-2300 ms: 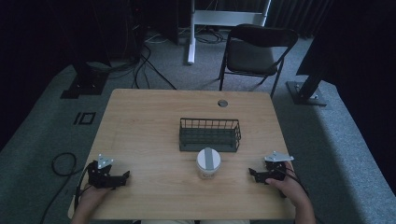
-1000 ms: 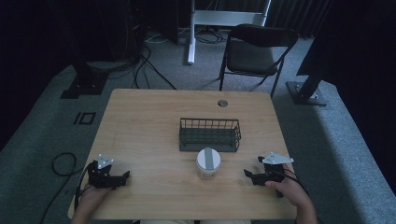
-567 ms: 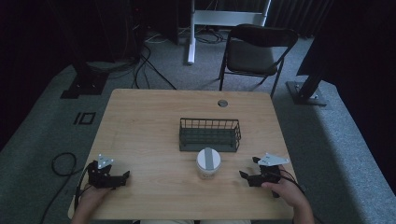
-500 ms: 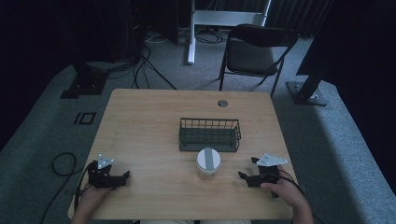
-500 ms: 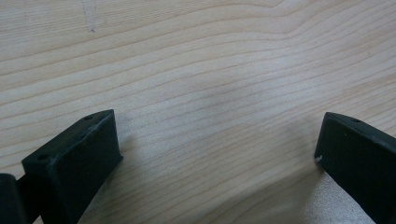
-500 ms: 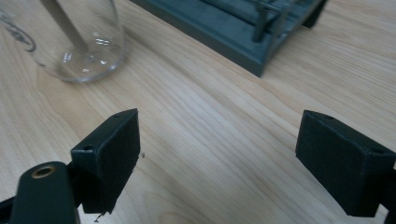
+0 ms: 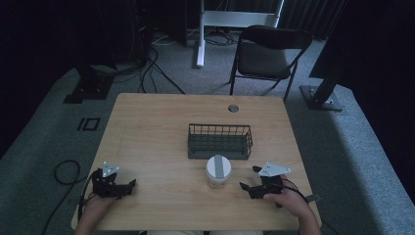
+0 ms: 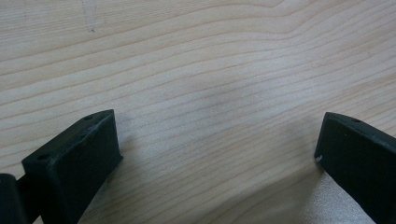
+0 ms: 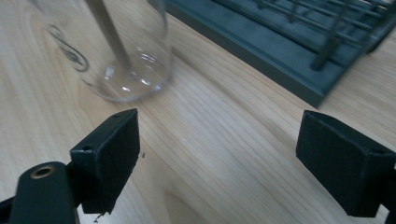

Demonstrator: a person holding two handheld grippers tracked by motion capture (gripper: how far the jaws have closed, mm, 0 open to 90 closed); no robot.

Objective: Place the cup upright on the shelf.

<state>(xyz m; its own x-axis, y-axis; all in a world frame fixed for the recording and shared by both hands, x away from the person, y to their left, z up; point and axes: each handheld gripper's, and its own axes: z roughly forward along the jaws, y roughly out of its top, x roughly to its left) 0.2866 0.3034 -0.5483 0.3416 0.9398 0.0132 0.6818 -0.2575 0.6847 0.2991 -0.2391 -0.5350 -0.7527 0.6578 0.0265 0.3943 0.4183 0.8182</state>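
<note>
- Jar: a clear round glass jar with a white lid and a grey stripe across the lid (image 7: 218, 169) stands upright on the light wooden table (image 7: 147, 132), near the person's edge and a bit right of the middle.
- Just past the jar, at 12 o'clock from it, sits a dark wire basket shaped like a long box (image 7: 219, 140). I cannot tell if the two touch.
- The right gripper (image 7: 255, 184) is close to the jar. The jar lies at about 9 o'clock from it, a little farther up the table.
- In the right gripper view, the jar's glass bottom (image 9: 123, 60) shows at 11 o'clock, ahead of the jaws and not between them.
- The right jaws are wide apart and hold nothing.
- The left gripper (image 7: 122, 186) is well apart from the jar, which lies at 3 o'clock from it. Its jaws are wide apart too, with bare wood between them.
- My guess is the right hand is the one to take the jar, since it is much nearer.
</note>
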